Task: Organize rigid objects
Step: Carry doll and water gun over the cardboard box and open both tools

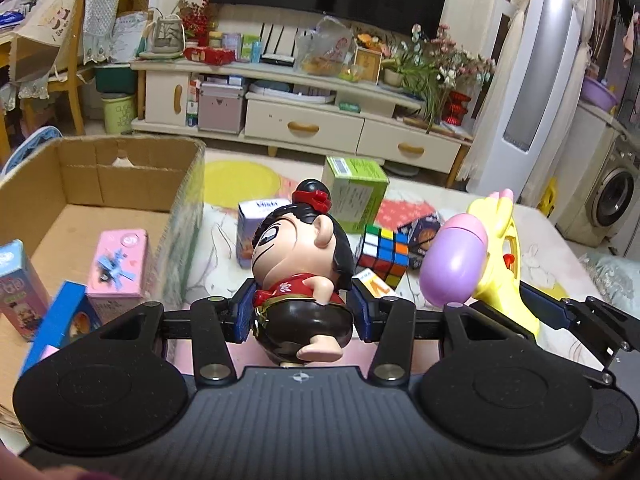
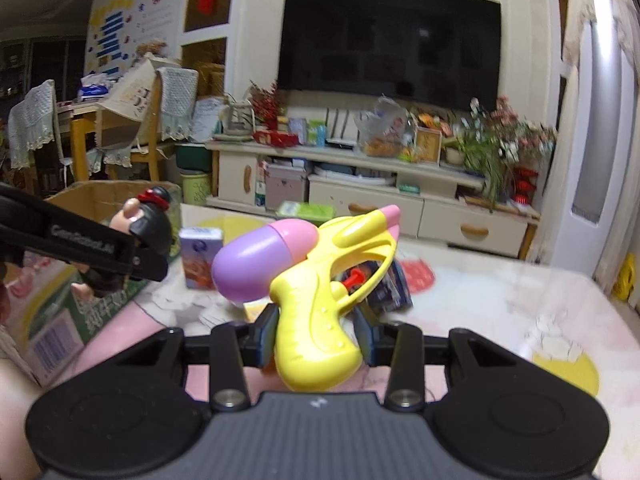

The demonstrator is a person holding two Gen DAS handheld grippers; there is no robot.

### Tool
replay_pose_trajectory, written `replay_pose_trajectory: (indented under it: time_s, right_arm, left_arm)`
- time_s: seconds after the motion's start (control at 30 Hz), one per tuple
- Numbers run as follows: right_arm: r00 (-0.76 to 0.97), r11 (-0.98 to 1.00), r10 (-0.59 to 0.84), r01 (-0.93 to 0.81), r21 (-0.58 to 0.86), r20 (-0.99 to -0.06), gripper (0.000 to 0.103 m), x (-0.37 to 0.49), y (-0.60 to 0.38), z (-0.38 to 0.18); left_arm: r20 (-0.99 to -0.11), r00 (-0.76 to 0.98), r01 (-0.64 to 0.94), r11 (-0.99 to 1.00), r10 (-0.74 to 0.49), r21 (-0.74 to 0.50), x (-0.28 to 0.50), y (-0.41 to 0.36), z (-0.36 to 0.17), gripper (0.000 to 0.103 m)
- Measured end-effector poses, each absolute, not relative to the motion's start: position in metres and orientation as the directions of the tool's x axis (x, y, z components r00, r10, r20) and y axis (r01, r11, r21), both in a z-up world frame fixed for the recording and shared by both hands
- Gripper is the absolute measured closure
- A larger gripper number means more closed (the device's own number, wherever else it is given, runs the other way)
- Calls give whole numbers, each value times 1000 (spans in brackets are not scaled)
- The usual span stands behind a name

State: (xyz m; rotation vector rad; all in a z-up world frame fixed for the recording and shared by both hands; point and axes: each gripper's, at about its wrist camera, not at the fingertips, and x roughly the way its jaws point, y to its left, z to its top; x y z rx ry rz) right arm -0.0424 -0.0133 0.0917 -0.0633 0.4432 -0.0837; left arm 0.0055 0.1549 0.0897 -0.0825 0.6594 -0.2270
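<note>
My left gripper (image 1: 303,314) is shut on a cartoon doll (image 1: 304,264) with black hair, a red bow and a red-and-black outfit; the pads press on its waist and it hangs above the table. My right gripper (image 2: 316,330) is shut on the grip of a yellow toy water pistol (image 2: 320,280) with a purple-and-pink tank, also lifted. The pistol (image 1: 488,252) shows at the right of the left wrist view, the doll (image 2: 148,232) at the left of the right wrist view. An open cardboard box (image 1: 80,196) stands at the left and holds a pink carton (image 1: 120,268) and other small boxes.
On the patterned tablecloth (image 2: 500,300) lie a Rubik's cube (image 1: 384,254), a green box (image 1: 356,196), a small purple-and-white carton (image 1: 256,232) and a dark blue box (image 1: 422,236). Beyond the table stand a TV cabinet (image 1: 320,120), a chair and a tall white appliance (image 1: 532,80).
</note>
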Motion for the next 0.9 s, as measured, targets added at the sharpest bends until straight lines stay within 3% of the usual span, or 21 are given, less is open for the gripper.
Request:
replay_pose_trajectory:
  time_s: [0.5, 0.9]
  right_arm:
    - [937, 987, 20, -74, -143, -349, 64, -33, 51, 131]
    - [920, 963, 143, -215, -165, -365, 64, 7, 102, 140]
  left_arm:
    - [-539, 820, 99, 976, -192, -196, -3, 207, 115, 45]
    - [-567, 821, -65, 974, -70, -215, 2, 253, 113, 45]
